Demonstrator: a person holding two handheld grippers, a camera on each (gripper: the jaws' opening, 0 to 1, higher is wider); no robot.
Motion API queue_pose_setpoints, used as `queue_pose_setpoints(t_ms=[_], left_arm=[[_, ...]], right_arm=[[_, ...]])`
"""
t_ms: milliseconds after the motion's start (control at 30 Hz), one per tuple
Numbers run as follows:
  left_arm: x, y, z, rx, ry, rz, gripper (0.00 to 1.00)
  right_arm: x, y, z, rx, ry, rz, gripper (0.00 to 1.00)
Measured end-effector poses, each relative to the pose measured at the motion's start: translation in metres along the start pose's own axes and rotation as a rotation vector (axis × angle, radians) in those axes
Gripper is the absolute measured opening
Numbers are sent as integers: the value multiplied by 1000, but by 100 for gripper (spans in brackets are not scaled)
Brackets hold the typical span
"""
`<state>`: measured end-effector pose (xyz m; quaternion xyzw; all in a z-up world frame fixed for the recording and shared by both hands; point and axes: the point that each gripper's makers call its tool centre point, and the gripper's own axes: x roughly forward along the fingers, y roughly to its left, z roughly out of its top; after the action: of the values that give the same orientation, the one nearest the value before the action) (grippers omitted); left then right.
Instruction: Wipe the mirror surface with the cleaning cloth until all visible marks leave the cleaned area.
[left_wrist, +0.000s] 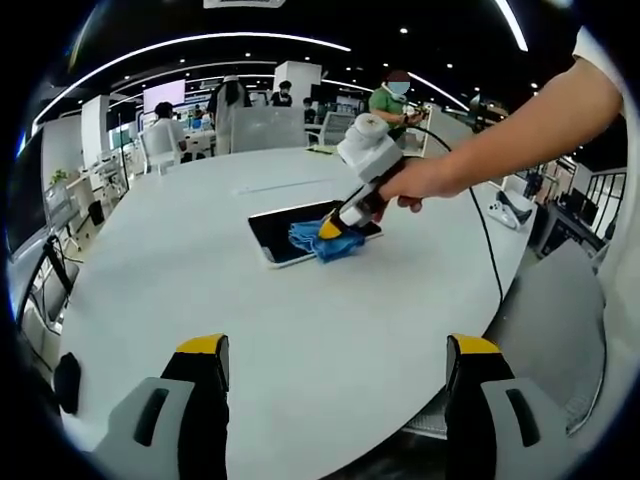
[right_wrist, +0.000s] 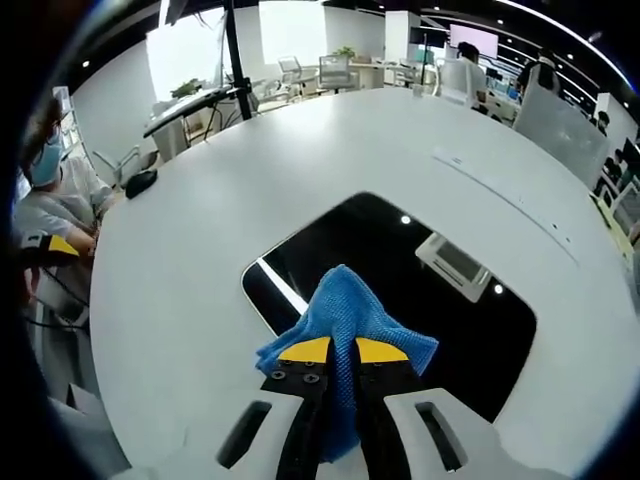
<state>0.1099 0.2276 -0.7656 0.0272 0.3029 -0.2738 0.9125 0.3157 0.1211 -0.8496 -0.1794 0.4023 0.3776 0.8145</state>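
— Where is the mirror (right_wrist: 420, 290)?
— Flat on the round white table (left_wrist: 200, 270), toward the far half in the left gripper view, its dark glass reflecting ceiling lights. The blue cleaning cloth (right_wrist: 345, 320) lies bunched on the mirror's near edge in the right gripper view, partly over the rim and onto the tabletop.

— And the claws?
— The right gripper (right_wrist: 343, 350) has its yellow-tipped jaws pinched narrow on the cloth, pressing it against the glass. In the left gripper view it (left_wrist: 332, 229) reaches in from the right, held by a person's hand (left_wrist: 410, 185), a black cable trailing off behind. The left gripper (left_wrist: 338, 350) hangs well back over the table's near edge, jaws spread wide with nothing between them.

— The surroundings?
— An open office: people seated at desks beyond the far side, chairs along the left, strip lights overhead.
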Motion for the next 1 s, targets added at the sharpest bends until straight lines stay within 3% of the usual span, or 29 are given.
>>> queue_pose_setpoints(t_ms=[467, 700, 1000], left_arm=[[0, -1, 1, 8, 1, -5, 91], [1, -1, 3, 11, 0, -4, 91], [2, -2, 3, 13, 0, -6, 91]], right_arm=[[-11, -5, -10, 1, 0, -9, 3], [-12, -22, -14, 1, 5, -15, 3], [-25, -15, -16, -6, 4, -24, 3]])
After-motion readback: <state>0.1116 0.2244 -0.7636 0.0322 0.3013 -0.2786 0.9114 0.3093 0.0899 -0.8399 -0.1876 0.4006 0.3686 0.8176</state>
